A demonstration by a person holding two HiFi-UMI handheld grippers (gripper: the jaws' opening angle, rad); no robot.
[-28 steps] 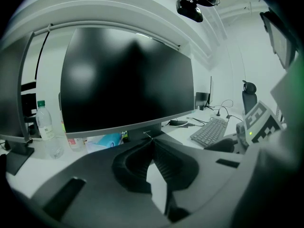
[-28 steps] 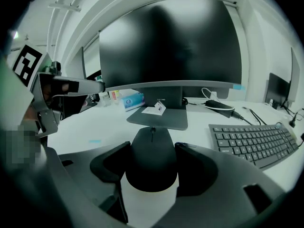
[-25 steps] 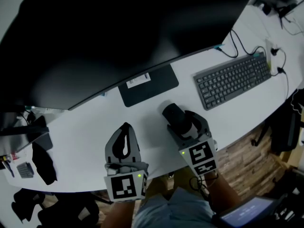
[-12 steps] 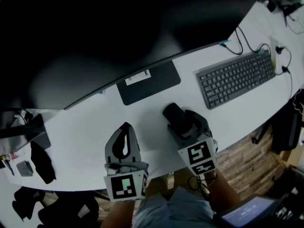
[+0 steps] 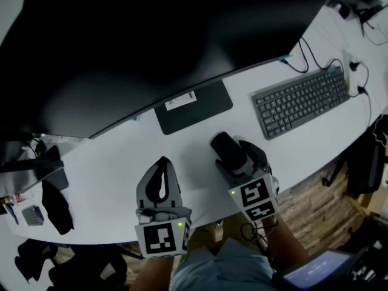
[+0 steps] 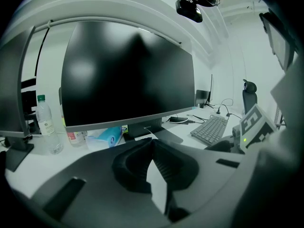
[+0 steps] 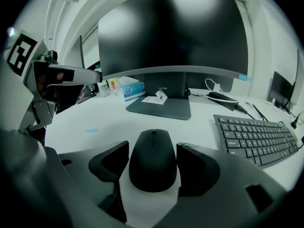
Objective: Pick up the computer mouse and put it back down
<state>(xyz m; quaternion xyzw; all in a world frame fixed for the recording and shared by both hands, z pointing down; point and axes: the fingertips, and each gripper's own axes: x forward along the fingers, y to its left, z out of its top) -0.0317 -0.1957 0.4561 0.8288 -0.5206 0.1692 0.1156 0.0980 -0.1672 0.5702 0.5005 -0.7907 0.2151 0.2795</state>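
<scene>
Our right gripper's [image 7: 152, 151] jaws are opening around the matte black plastic computer mouse [image 7: 153, 167], which rests on the white desk [image 7: 90, 120] (right pad looks closest). Pulling back crooked could drag it toward the dark grey keyboard [image 7: 256, 139]. Our left gripper [image 6: 152, 144] idles, jaws pressed together.

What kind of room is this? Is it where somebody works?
It looks like an office, at somebody's computer desk. A big dark monitor stands on the white desk, with a keyboard and a black mouse in front of it.
</scene>
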